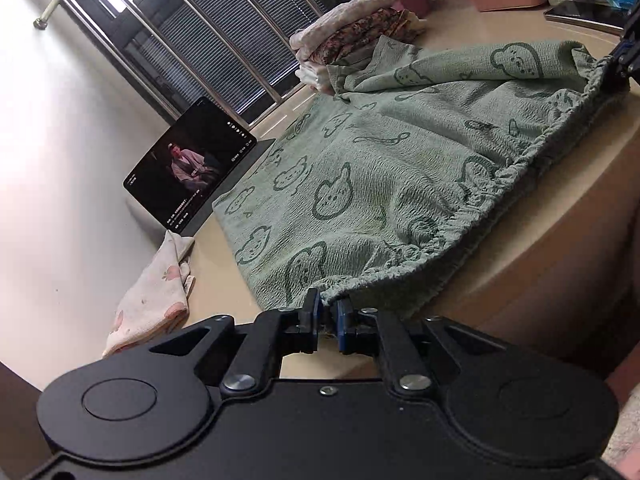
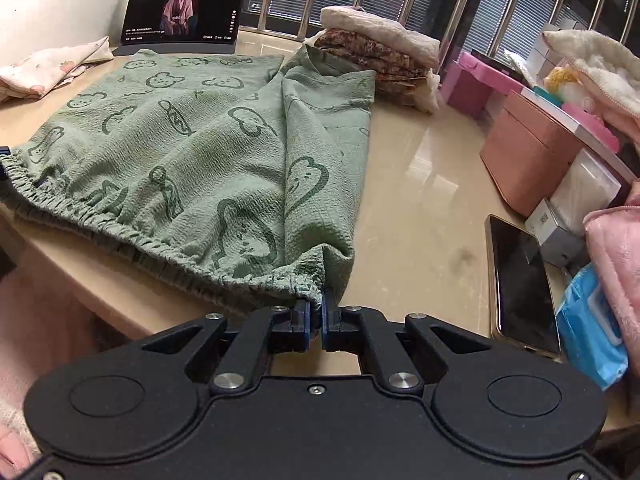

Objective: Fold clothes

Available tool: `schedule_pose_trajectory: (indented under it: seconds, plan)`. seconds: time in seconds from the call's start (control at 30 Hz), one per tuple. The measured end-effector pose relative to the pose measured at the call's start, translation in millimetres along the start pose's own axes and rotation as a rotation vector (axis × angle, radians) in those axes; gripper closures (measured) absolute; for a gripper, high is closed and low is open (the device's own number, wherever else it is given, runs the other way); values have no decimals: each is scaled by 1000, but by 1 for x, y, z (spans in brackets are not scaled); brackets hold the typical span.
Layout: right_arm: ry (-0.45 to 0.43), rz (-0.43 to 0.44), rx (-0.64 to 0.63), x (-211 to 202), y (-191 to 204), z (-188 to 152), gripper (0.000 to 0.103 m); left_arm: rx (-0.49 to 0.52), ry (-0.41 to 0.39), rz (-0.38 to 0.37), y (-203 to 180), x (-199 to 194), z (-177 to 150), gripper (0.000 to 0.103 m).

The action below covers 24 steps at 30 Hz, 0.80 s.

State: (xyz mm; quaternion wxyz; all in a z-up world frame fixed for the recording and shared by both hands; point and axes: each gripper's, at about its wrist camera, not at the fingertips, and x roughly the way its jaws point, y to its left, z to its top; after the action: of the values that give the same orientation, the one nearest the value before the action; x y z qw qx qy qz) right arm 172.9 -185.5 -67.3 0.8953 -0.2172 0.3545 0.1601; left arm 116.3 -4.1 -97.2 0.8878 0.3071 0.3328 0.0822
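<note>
Lying spread across a beige desk (image 2: 420, 184), green bear-print trousers (image 2: 192, 152) have their gathered elastic waistband at the near edge. The left tongs (image 1: 329, 316) are clamped on its left corner and the right tongs (image 2: 316, 314) on its right corner. The crinkled cloth looks light, soft and limp; the thicker waistband judged the surest hold.
</note>
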Motion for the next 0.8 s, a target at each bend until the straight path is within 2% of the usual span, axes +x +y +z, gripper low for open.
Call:
schedule_pose_trajectory:
  seconds: [0.1, 0.2, 0.23, 0.27, 0.3, 0.37, 0.43, 0.5, 0.53, 0.57, 0.63, 0.8]
  plan:
    - [-2, 6, -15, 1, 1, -2, 96, -21, 22, 17, 4, -1, -5, 90]
    - [-17, -12, -49, 5, 1, 1, 95, -45, 46, 45, 3, -4, -6, 71]
    - [-23, -20, -66, 7, 1, 2, 93, -51, 49, 53, 3, -4, -7, 64]
    - [-31, -34, -97, 8, 5, 4, 87, -59, 51, 60, 2, -5, -6, 61]
    - [-41, -49, -131, 7, 8, 5, 80, -67, 53, 66, 2, -7, -6, 61]
    - [-57, -74, -193, 7, 15, 8, 72, -92, 59, 60, 3, -9, -7, 60]
    - [-69, -94, -260, 7, 21, 11, 70, -116, 66, 53, 4, -8, -6, 60]
    - [-79, -96, -295, 5, 24, 14, 76, -155, 67, 46, 7, -7, -7, 62]
    - [-82, -73, -266, 0, 20, 18, 83, -186, 69, 35, 9, -6, -7, 77]
    - [-85, -50, -238, -5, 17, 21, 95, -212, 75, 18, 13, -5, -6, 92]
    - [-92, -4, -182, -14, 9, 28, 98, -261, 86, -15, 19, -5, -6, 94]
    - [-108, 109, -40, -37, -9, 44, 99, -278, 9, 18, 46, -37, 9, 95]
